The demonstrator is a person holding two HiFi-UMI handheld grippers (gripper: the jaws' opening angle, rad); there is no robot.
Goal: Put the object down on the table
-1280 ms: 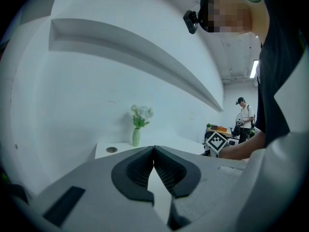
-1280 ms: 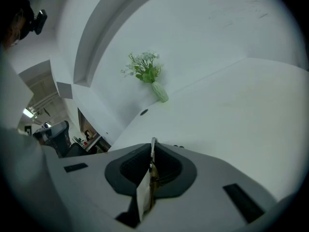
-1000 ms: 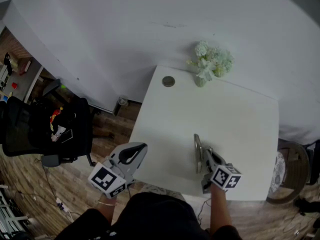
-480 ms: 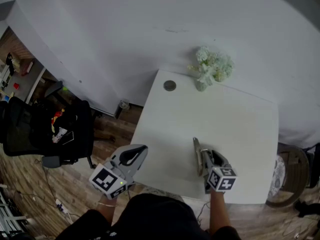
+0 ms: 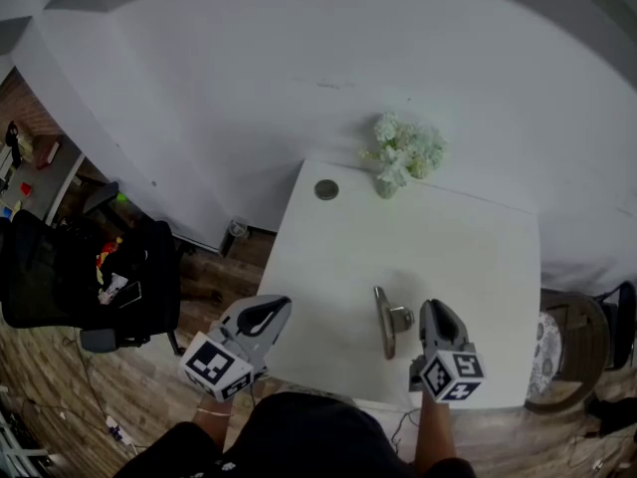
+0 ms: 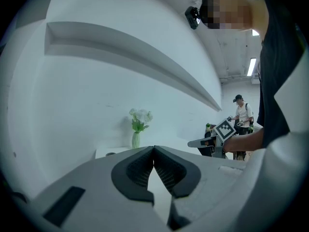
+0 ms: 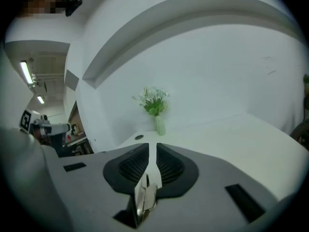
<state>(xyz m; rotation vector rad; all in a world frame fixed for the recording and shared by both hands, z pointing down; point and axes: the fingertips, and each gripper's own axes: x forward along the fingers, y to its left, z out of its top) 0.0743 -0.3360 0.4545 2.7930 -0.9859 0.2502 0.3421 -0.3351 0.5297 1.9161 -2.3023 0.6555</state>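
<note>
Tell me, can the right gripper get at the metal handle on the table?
Probably yes. The metal handle lies bare on the table just beside the right gripper, nothing between them. Its jaws have just been closing, empty, so they may need reopening.

A vase of pale flowers (image 5: 401,155) stands near a small round disc (image 5: 326,189), black chair (image 5: 60,277) far left.

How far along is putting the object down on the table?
Done: the metal handle lies on the white table, beside the right claw and clear of it. In hand: nothing; that claw's jaws have just been closing, with nothing between them. The left claw is shut and empty. Left: nothing that shows.
</note>
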